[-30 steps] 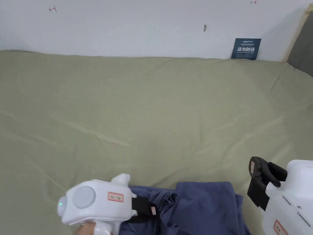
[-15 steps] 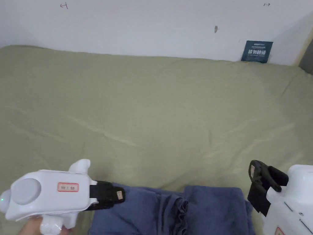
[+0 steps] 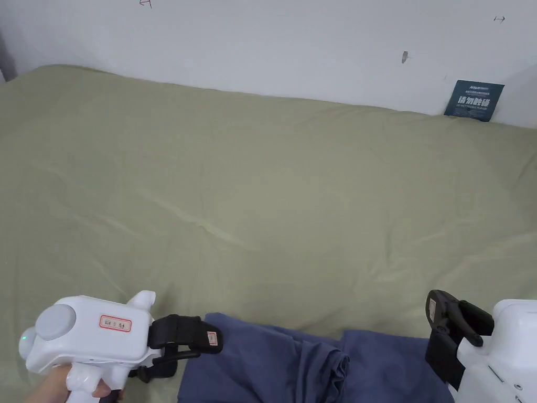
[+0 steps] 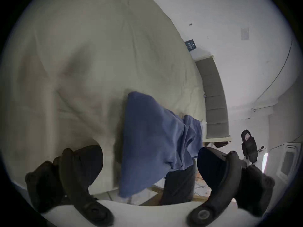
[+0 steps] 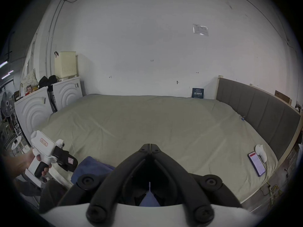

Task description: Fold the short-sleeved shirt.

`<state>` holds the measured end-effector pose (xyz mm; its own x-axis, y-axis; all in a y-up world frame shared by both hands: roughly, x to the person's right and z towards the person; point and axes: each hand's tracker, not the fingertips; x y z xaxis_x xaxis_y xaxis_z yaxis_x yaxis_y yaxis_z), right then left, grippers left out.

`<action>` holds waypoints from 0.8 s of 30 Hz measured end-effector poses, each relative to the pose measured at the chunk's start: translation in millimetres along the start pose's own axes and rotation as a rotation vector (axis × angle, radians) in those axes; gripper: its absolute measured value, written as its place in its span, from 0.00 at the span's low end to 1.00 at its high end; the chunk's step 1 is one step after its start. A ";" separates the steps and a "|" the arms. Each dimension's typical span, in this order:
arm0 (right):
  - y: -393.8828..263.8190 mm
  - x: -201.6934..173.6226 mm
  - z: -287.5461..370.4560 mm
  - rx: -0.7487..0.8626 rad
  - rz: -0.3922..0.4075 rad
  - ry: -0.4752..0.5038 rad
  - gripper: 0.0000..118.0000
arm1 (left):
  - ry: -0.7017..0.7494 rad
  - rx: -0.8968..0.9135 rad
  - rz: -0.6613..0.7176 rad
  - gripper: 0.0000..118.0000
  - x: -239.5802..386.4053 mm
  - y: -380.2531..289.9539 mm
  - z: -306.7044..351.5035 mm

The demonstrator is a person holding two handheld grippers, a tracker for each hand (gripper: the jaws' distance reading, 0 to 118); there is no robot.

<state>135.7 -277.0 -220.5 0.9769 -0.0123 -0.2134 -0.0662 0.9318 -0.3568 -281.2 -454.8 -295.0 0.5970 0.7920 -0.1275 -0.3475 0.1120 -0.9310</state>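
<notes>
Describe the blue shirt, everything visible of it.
The shirt is plain dusty-blue soft fabric, lying bunched at the near edge of the olive bed sheet, with a gathered ridge of folds across its middle. One end hangs over the bed's edge. The open left gripper sits beside its corner; contact is unclear.

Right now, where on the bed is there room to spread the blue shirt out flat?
The green sheet is bare from the shirt up to the wall. It is crowded at the near edge, where both grippers flank the shirt, and by the headboard, where a phone lies.
</notes>
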 end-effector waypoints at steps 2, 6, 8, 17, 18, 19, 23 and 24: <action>-0.4 0.8 -0.5 -0.004 0.002 -0.005 0.00 | -0.100 0.001 0.012 0.97 -8.3 7.5 -6.7; -1.7 4.0 0.5 -0.014 0.004 -0.016 0.00 | -0.202 -0.011 0.085 0.86 -7.6 9.1 -32.5; -2.4 5.9 3.0 -0.015 0.009 -0.025 0.00 | -0.091 -0.022 0.065 0.21 -4.5 4.5 -36.6; 5.5 15.5 12.7 0.021 -0.002 -0.031 0.00 | -0.042 0.166 0.105 0.06 -10.4 3.9 39.0; 6.5 15.5 12.8 0.027 -0.002 -0.031 0.00 | -0.013 0.199 0.094 0.06 7.7 -8.1 52.5; 7.6 15.6 12.9 0.031 -0.002 -0.029 0.00 | 0.011 0.228 0.080 0.06 10.9 -13.1 69.1; 13.9 14.7 11.1 0.063 0.000 -0.015 0.00 | 0.179 0.362 0.034 0.06 22.0 -18.8 141.4; 15.9 14.1 10.1 0.069 0.001 -0.014 0.00 | 0.218 0.379 0.019 0.06 28.6 -21.3 152.2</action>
<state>150.5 -258.7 -220.0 0.9796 -0.0066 -0.2007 -0.0536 0.9546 -0.2930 -366.7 -343.1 -226.8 0.7124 0.6556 -0.2504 -0.5764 0.3432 -0.7416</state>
